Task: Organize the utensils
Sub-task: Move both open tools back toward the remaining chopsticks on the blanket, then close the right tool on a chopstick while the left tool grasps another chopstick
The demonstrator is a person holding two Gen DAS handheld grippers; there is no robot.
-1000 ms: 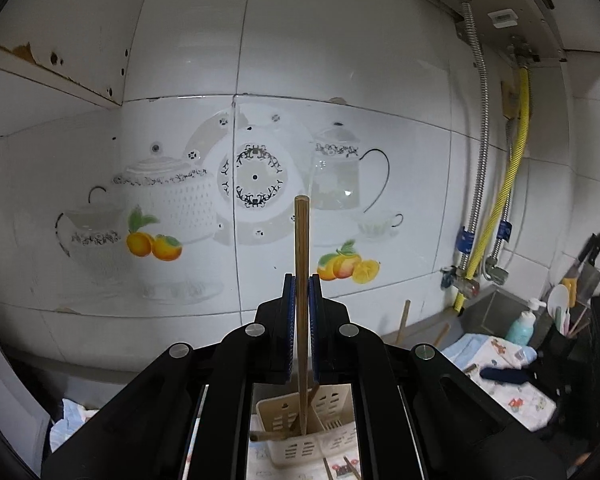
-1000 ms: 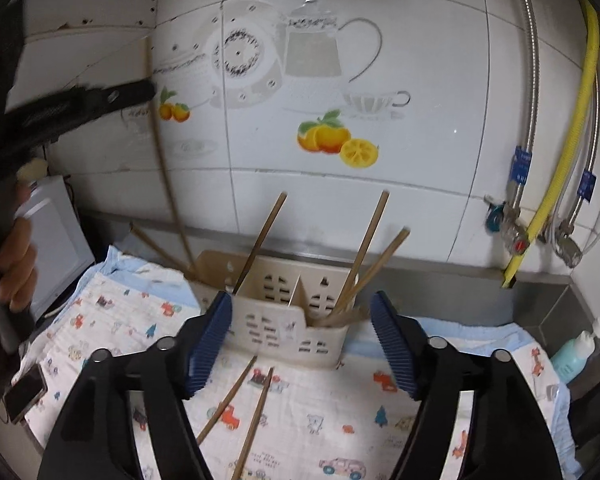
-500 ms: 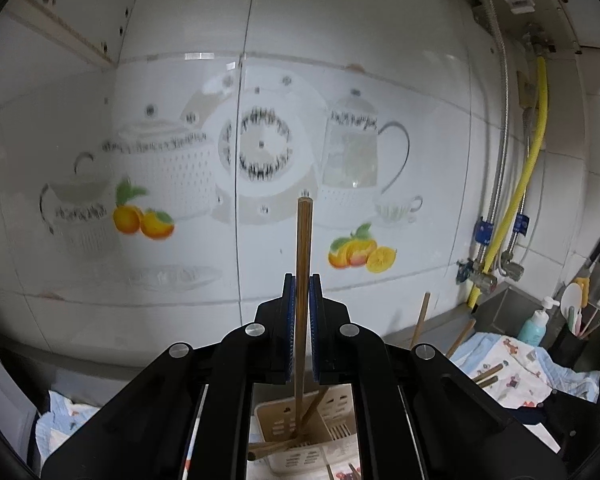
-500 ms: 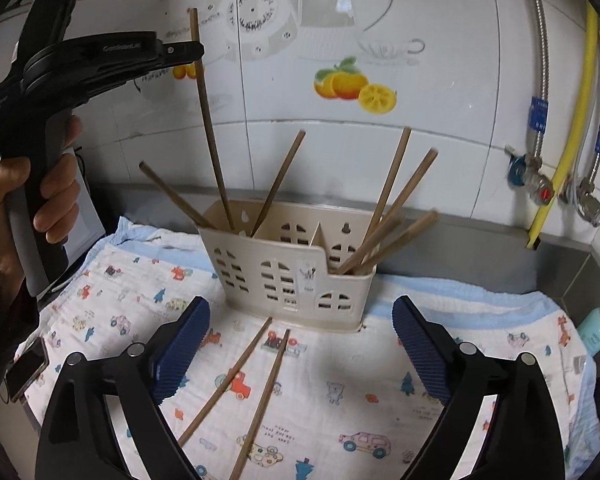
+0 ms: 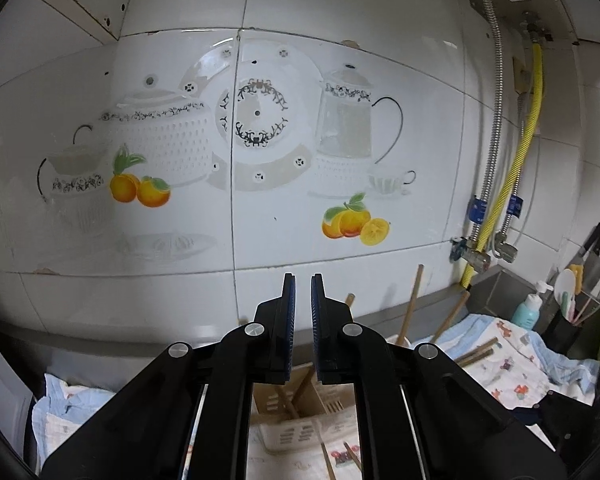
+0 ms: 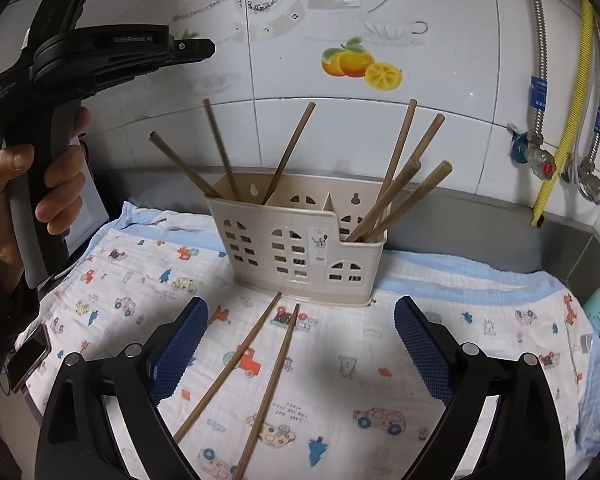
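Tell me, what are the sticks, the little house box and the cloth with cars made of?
The chopsticks look like bamboo or wood: matte brown with a faint grain. The holder looks like moulded plastic: smooth cream walls with neatly cut window holes. The cloth looks like soft cotton gauze: crinkly weave, printed cartoon cars, blue edge. None of this is certain from looks alone.

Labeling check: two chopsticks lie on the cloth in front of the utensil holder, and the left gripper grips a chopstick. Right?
No. The left gripper is shut and empty, per the left wrist view. Two chopsticks do lie on the cloth in front of the utensil holder.
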